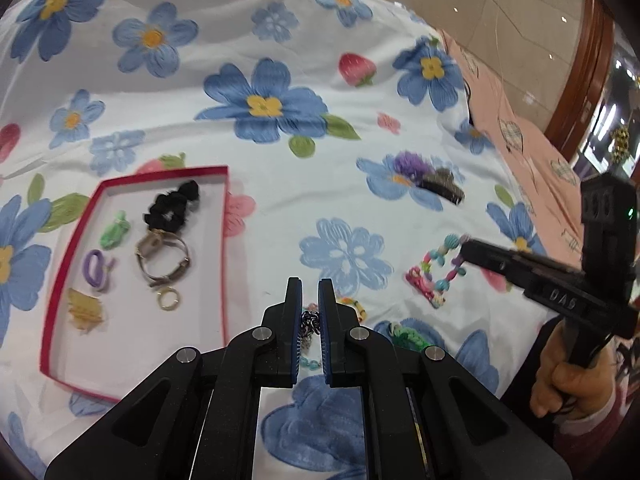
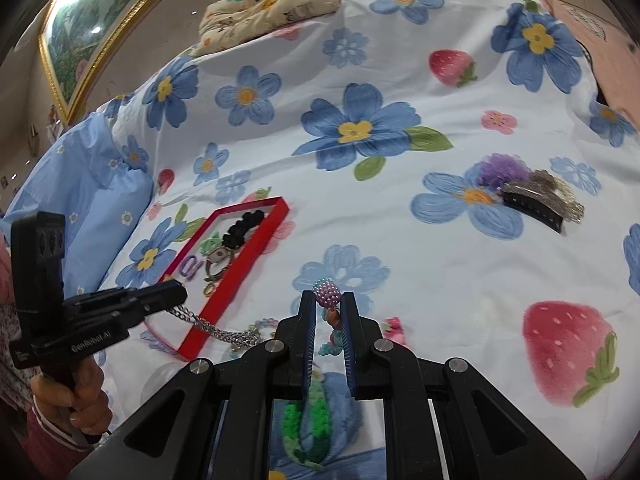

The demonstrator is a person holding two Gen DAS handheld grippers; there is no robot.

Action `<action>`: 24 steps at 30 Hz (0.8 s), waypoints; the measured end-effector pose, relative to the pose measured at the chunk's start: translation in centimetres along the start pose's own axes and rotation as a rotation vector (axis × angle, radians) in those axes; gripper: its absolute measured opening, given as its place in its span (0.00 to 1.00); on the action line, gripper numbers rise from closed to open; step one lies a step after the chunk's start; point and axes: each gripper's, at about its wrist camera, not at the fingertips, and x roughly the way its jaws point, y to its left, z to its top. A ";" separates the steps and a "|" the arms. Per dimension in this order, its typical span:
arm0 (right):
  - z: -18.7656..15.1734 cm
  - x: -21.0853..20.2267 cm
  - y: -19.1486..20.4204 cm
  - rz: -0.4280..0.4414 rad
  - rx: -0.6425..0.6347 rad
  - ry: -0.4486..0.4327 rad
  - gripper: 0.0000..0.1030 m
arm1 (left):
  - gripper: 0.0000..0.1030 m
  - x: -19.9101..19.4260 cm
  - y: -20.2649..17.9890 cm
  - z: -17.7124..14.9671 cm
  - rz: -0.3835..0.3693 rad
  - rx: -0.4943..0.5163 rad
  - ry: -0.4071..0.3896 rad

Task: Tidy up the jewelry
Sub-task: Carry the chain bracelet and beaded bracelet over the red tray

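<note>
My left hand-held gripper is clenched on a metal chain. In the right wrist view the chain runs from its tip in a slack line and sags down to the bed near the front corner of the red tray, so only one end is lifted. I judge it light, limp and slippery: it will swing and pour, and a pinch on a few links could let it slide out. Holding nearer its middle, or gathering a doubled loop, would carry it more surely than the very end.

My right hand-held gripper is closed on a bead bracelet, with a purple bead ball sitting at the fingertips and smaller beads hanging between the jaws. It lies toward the right edge of the bed in the left wrist view. I expect hard, rounded beads on a stretchy cord, light but prone to roll out of flat pads, so gripping across the cord between beads looks safer than on a bead's crown.

The tray lies on the left part of the bed and already holds a black scrunchie, a watch, a ring and small hair ties. A green knitted band lies just under my right jaws. Hair clips rest well apart, toward the far right.
</note>
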 end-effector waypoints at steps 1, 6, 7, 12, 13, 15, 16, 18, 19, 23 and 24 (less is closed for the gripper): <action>0.1 0.1 0.4 0.007 -0.005 0.001 0.12 | 0.06 -0.4 0.2 0.1 0.000 -0.006 -0.009; 0.4 0.6 2.3 0.039 -0.036 0.003 0.12 | 0.06 -2.6 1.3 1.0 0.015 -0.026 -0.059; 0.5 0.7 2.7 0.047 -0.043 0.003 0.12 | 0.06 -2.9 1.5 1.1 0.018 -0.029 -0.065; 1.2 1.5 4.9 0.093 -0.071 0.008 0.12 | 0.06 -4.6 3.3 1.5 0.042 -0.061 -0.098; 1.2 1.7 5.3 0.101 -0.077 0.011 0.12 | 0.06 -4.8 3.7 1.5 0.046 -0.070 -0.102; 1.4 2.2 6.3 0.117 -0.092 0.015 0.12 | 0.06 -5.4 4.7 1.6 0.056 -0.087 -0.110; 1.6 2.6 7.0 0.128 -0.101 0.019 0.12 | 0.06 -5.6 5.2 1.6 0.066 -0.093 -0.114; 1.8 3.3 8.1 0.147 -0.119 0.026 0.12 | 0.06 -6.0 6.2 1.5 0.078 -0.109 -0.119; 1.8 3.6 8.5 0.154 -0.125 0.028 0.12 | 0.06 -6.1 6.8 1.5 0.085 -0.120 -0.121; 2.1 5.1 10.6 0.190 -0.151 0.045 0.12 | 0.06 -6.1 8.6 1.5 0.114 -0.143 -0.119; 2.1 5.5 11.1 0.197 -0.158 0.049 0.12 | 0.06 -6.1 8.9 1.4 0.118 -0.148 -0.118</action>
